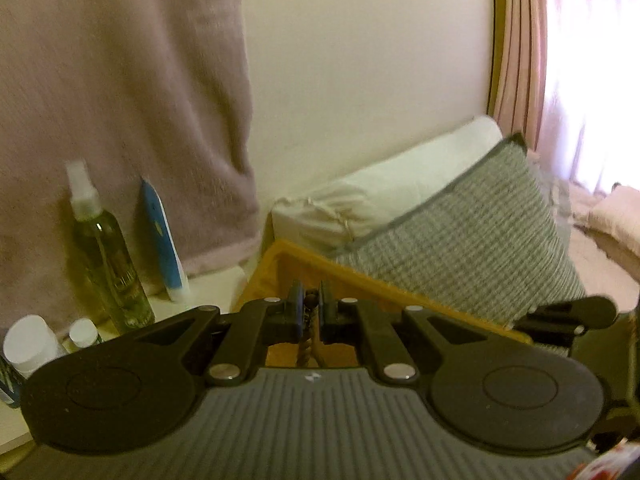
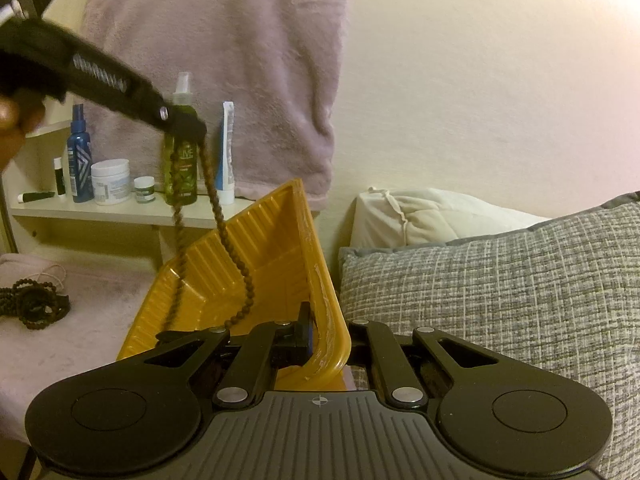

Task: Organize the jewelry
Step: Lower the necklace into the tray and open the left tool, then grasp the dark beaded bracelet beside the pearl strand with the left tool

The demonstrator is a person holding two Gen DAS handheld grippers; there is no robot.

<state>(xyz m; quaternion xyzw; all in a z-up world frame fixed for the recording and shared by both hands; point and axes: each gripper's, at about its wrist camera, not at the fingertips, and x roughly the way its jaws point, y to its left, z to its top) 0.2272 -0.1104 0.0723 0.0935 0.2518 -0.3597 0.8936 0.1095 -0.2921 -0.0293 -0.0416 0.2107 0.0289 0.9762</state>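
Right wrist view: my right gripper point(image 2: 316, 334) has its jaws clenched on the rim of the yellow tray point(image 2: 256, 248), tipping it up off the pink bed cover point(image 2: 92, 320). My left gripper point(image 2: 188, 128) grasps a brown bead necklace point(image 2: 230, 248), whose doubled strand hangs down into the tray. I judge the step to be lowering the beads in; next I'd sink lower, then release. The beads are small, round, dull brown, strung close. More dark beads point(image 2: 34, 300) lie heaped on the bed, well apart.
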